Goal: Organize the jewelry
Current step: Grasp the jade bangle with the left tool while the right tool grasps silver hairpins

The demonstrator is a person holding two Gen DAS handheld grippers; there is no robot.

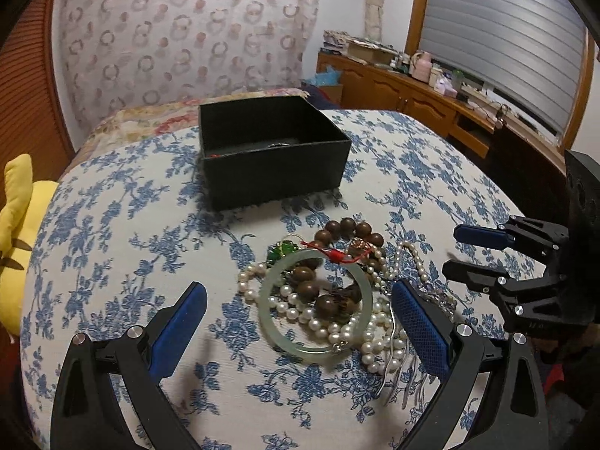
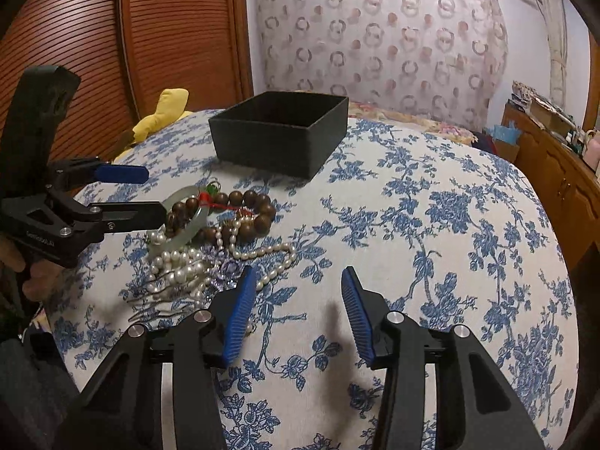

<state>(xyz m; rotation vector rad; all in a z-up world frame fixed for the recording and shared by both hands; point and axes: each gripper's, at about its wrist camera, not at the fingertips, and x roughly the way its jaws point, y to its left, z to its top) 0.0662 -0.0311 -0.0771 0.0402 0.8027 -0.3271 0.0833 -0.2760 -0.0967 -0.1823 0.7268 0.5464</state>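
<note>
Left wrist view: both grippers spread over a jewelry pile [image 1: 330, 292] on the floral cloth [image 1: 131, 225].
The left gripper [image 1: 300, 300] straddles the jade bangle [image 1: 270, 322] without pinching; the right gripper [image 2: 300, 292] stands released beside the pearls [image 2: 262, 258]. A black box [image 1: 273, 172] sits farther back.

black box [image 1: 273, 172], blue-floral cloth [image 1: 131, 232], pale-green bangle [image 1: 315, 302]
</note>
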